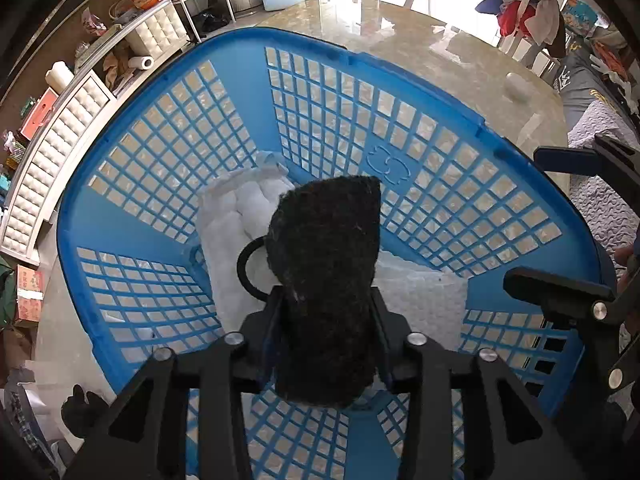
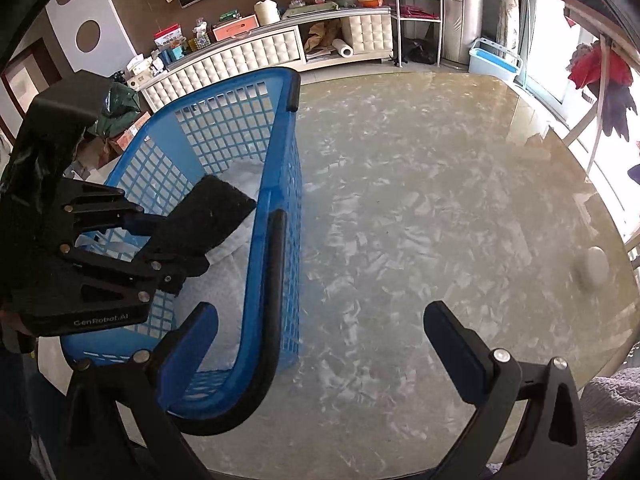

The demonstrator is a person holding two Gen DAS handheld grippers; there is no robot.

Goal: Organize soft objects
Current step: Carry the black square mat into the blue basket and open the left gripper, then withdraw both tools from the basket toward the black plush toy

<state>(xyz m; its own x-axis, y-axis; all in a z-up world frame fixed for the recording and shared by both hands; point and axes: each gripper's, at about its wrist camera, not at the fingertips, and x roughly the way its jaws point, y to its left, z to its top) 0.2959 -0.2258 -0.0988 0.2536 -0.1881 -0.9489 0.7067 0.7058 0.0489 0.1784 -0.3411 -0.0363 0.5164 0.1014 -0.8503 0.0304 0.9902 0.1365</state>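
While the left tongs [image 1: 326, 308] hang low inside the blue basket [image 1: 256, 46], a black fuzzy pad [image 1: 326, 264] stands between their jaws, its free end reaching toward the basket's far wall. The jaws stand narrow around the pad; whether the pads press on it cannot be told from either view, though nothing else holds it up. A thin black loop [image 1: 248, 268] shows beside the pad, over the white padded cloth [image 1: 236, 216] that lies on the basket floor.

The right tongs [image 2: 320, 336] gape wide and hold nothing; one finger reaches over the basket's near rim, the other hangs over the bare tabletop [image 2: 400, 200] outside the basket. A small white lump [image 2: 592, 266] sits well apart from the basket, near the tabletop's edge.

The step in hand looks like dropping the pad into the basket. The next move likely calls for spreading the jaws enough that the pad falls onto the white cloth, then lifting straight out without snagging the loop or the grid wall.
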